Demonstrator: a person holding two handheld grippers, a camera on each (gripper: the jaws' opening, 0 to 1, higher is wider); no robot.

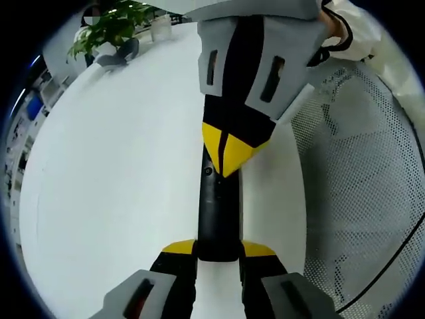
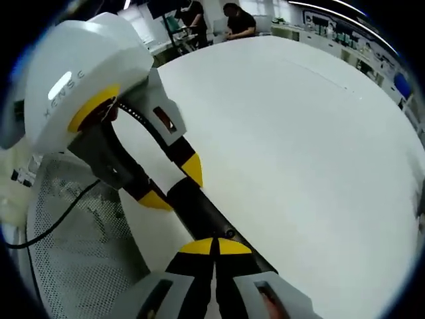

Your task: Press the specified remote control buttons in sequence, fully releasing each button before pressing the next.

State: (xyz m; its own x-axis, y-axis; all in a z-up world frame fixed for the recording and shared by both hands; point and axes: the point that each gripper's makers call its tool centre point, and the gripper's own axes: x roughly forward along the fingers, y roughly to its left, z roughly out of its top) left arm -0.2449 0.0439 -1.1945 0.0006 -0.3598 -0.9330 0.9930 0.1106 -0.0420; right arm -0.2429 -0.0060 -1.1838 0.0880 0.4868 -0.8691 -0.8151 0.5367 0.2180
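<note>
1. in the left gripper view, the left gripper (image 1: 218, 247) rises from the bottom edge with its yellow-tipped jaws clamped on either side of the near end of a black remote (image 1: 218, 212).
2. the remote is a long slim bar lying on the white bench (image 1: 113, 199), running straight away from the left gripper toward the top of the view.
3. at the remote's far end the right gripper (image 1: 226, 154) comes in from the top, its yellow tips drawn together to a point that touches the remote's top face just beside a small round button.
4. in the right gripper view, the right gripper (image 2: 214, 247) has its jaws together, tips resting on the remote (image 2: 199, 209).
5. beyond them the left gripper (image 2: 174, 185) holds the remote's other end, one yellow tip on each side.
6. a white perforated mesh panel (image 1: 358, 199) lies on the bench beside the remote, with a black cable across it.
7. a potted plant (image 1: 109, 30) stands at the far edge of the bench.
8. a white sleeve (image 1: 362, 30) shows behind the right gripper.
9. two people (image 2: 216, 20) sit in the background past the bench.
</note>
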